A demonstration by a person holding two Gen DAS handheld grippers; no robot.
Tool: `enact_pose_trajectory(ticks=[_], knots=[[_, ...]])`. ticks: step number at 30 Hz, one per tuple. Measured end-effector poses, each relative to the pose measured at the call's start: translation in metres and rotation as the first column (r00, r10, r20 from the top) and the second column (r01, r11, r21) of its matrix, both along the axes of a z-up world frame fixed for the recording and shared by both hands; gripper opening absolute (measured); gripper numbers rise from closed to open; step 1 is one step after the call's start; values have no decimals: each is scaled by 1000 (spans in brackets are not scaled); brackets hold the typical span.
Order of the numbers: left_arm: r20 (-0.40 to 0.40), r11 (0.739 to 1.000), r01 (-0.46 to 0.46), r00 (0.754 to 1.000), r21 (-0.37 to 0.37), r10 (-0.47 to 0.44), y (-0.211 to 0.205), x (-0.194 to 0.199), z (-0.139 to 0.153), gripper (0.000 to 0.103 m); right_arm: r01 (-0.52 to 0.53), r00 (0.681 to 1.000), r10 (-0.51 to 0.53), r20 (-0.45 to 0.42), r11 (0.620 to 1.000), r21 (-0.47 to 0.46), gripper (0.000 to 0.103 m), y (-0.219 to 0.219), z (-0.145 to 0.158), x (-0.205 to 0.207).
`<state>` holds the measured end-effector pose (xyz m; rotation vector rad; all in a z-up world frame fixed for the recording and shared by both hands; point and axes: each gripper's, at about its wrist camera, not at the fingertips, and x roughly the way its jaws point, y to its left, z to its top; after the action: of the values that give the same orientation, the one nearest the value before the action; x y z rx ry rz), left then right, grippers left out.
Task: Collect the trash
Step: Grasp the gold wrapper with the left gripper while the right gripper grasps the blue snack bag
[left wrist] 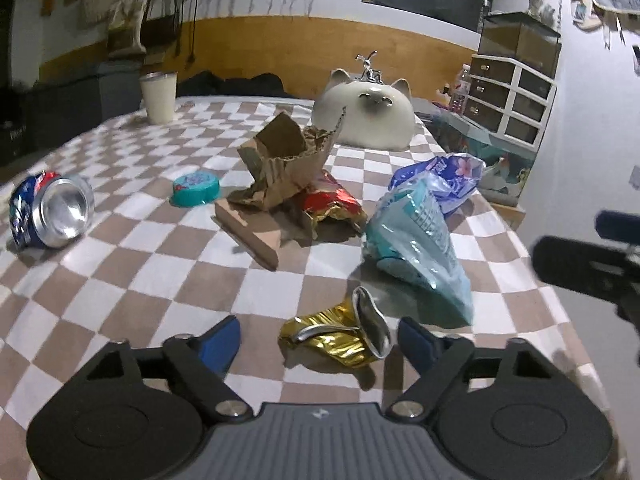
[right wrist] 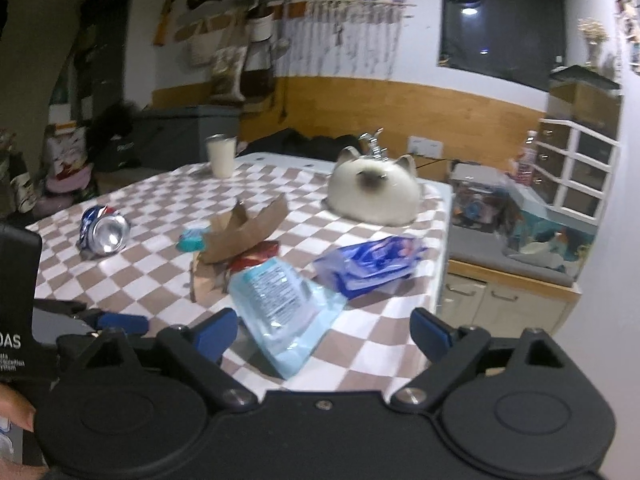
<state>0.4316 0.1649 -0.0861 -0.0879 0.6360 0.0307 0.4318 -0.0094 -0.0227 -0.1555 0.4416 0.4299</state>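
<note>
Trash lies on a checkered tablecloth (left wrist: 132,280). A crushed gold can (left wrist: 340,340) sits between the open fingers of my left gripper (left wrist: 320,344), not gripped. Beyond it lie a light blue plastic bag (left wrist: 416,248), a dark blue wrapper (left wrist: 444,176), a red wrapper (left wrist: 332,200), torn brown cardboard (left wrist: 288,160), a teal lid (left wrist: 196,188) and a crushed blue can (left wrist: 52,212). My right gripper (right wrist: 324,332) is open over the near table edge, with the light blue bag (right wrist: 280,304) between its fingers. The blue wrapper (right wrist: 368,264) lies beyond.
A white cat-shaped plush (left wrist: 364,116) and a cream cup (left wrist: 159,96) stand at the table's far side. A drawer unit (left wrist: 508,96) and low cabinet (right wrist: 508,300) stand to the right of the table. The right gripper's body (left wrist: 592,268) shows at the left view's right edge.
</note>
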Motion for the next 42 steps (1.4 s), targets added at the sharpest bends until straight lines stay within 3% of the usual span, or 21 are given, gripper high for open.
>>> enact_pose_trajectory(ticks=[2, 4, 6, 12, 20, 22, 24, 27, 42], knots=[[3, 1000, 0, 1000, 27, 0, -2, 0, -1, 77, -17, 1000, 17, -9, 1000, -7, 94, 9, -2, 6], [7, 999, 16, 1000, 32, -16, -2, -1, 0, 63, -28, 999, 27, -29, 999, -25, 93, 19, -5, 13], [11, 999, 16, 1000, 38, -16, -2, -2, 1, 56, -38, 999, 36, -37, 998, -47, 93, 27, -8, 20], [17, 1000, 25, 1000, 9, -25, 6, -7, 1, 56, -57, 994, 48, -97, 994, -95, 93, 48, -17, 44], [14, 1000, 9, 1000, -21, -9, 18, -14, 3, 47, -50, 991, 35, -132, 992, -116, 89, 73, -32, 68], [15, 999, -3, 1000, -37, 3, 23, -15, 3, 46, -42, 991, 24, -135, 990, -134, 82, 77, -37, 74], [16, 999, -13, 1000, -47, 14, 26, -16, 3, 46, -22, 989, 2, -145, 990, -140, 60, 77, -41, 77], [19, 998, -23, 1000, -65, 24, 29, -17, 4, 46, -5, 991, -12, -133, 992, -126, 52, 71, -41, 73], [58, 990, -67, 996, -126, 75, 38, -27, 14, 46, 52, 993, -44, -113, 996, 66, 39, 31, -23, 17]])
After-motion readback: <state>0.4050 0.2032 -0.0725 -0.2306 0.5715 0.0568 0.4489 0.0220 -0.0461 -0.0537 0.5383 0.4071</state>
